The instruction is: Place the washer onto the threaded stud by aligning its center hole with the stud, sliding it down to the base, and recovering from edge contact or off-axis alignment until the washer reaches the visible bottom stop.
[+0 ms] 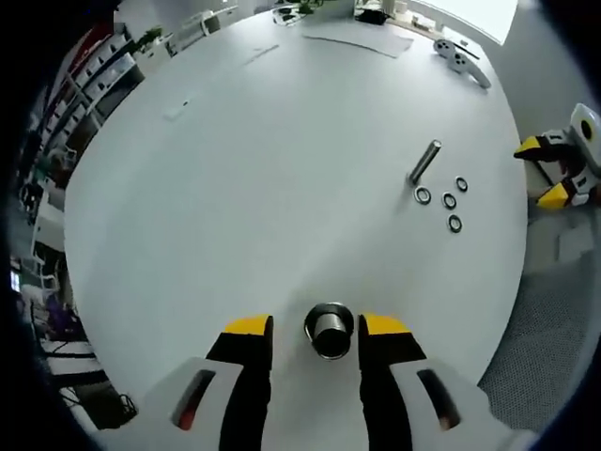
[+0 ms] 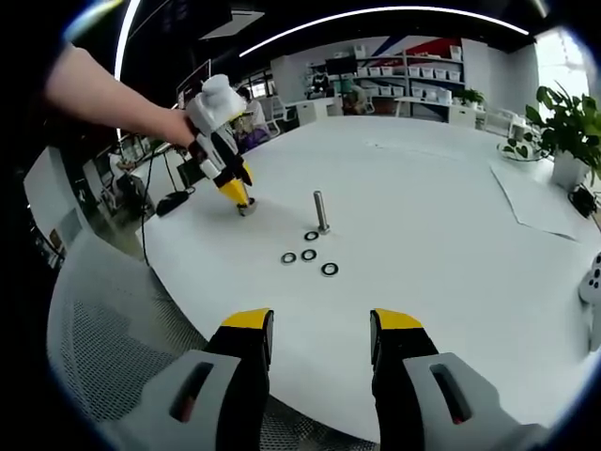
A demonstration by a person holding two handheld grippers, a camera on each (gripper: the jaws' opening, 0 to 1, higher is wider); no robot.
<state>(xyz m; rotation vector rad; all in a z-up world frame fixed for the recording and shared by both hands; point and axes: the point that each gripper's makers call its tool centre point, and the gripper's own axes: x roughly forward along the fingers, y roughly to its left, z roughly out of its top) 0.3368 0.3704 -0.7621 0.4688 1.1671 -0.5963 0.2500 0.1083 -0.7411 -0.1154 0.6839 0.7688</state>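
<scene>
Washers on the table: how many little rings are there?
4, all flat on the white table beside the upright stud: one at its base, three just past it.

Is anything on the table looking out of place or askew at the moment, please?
Nothing stands out: the stud stands upright on the table, four washers lie flat beside it, and the left gripper brackets a small metal cylinder.

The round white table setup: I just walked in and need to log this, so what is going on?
A person holds a gripper in each hand over a round white table. The left gripper stands open around a short metal cylinder near the table's edge. The right gripper hangs open, holding nothing. An upright metal threaded stud stands mid-table with four small dark ring washers lying loose beside it; none is on it yet.
</scene>
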